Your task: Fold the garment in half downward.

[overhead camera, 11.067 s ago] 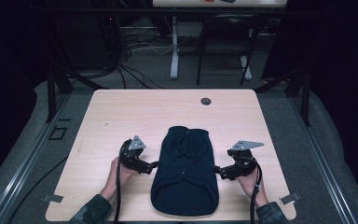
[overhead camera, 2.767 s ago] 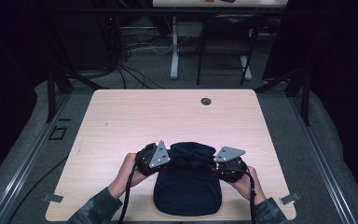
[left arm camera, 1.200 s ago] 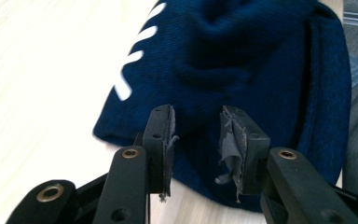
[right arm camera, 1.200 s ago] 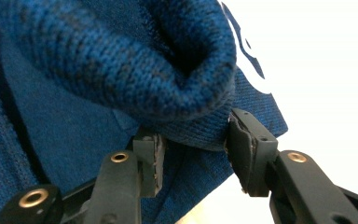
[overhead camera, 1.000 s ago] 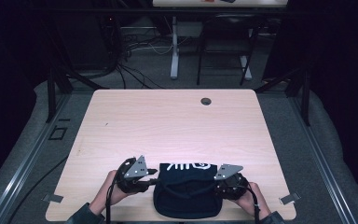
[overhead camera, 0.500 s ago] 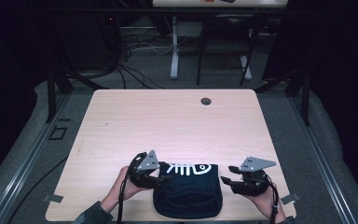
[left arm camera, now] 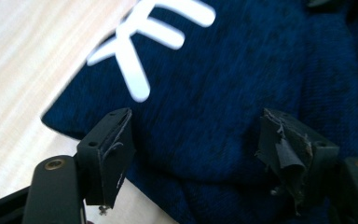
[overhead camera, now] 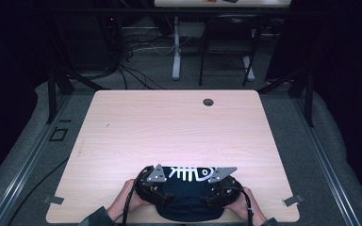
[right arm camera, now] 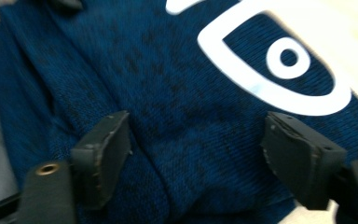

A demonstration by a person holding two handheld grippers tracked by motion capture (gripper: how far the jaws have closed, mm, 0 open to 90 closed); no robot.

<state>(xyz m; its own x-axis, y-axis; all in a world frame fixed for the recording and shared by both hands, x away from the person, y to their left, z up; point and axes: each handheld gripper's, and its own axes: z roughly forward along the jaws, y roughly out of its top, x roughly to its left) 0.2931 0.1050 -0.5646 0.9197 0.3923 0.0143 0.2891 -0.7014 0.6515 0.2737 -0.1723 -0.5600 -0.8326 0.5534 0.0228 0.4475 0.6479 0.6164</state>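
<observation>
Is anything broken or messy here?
Yes. The black padding on the left gripper is torn and peeling, with frayed flaps hanging off one finger. The folded navy knitted garment with a white fish-skeleton print looks neat.

One dark blue garment (overhead camera: 188,197) with one white fish-skeleton print (overhead camera: 188,173), lying between two tongs: left tongs (overhead camera: 162,195) and right tongs (overhead camera: 212,197), each with two jaws spread apart. Two hands behind the tongs. One worktop (overhead camera: 169,127), with one round hole (overhead camera: 208,102) far beyond the tongs.

Dark-blue garment (overhead camera: 187,200) now folded smaller
</observation>
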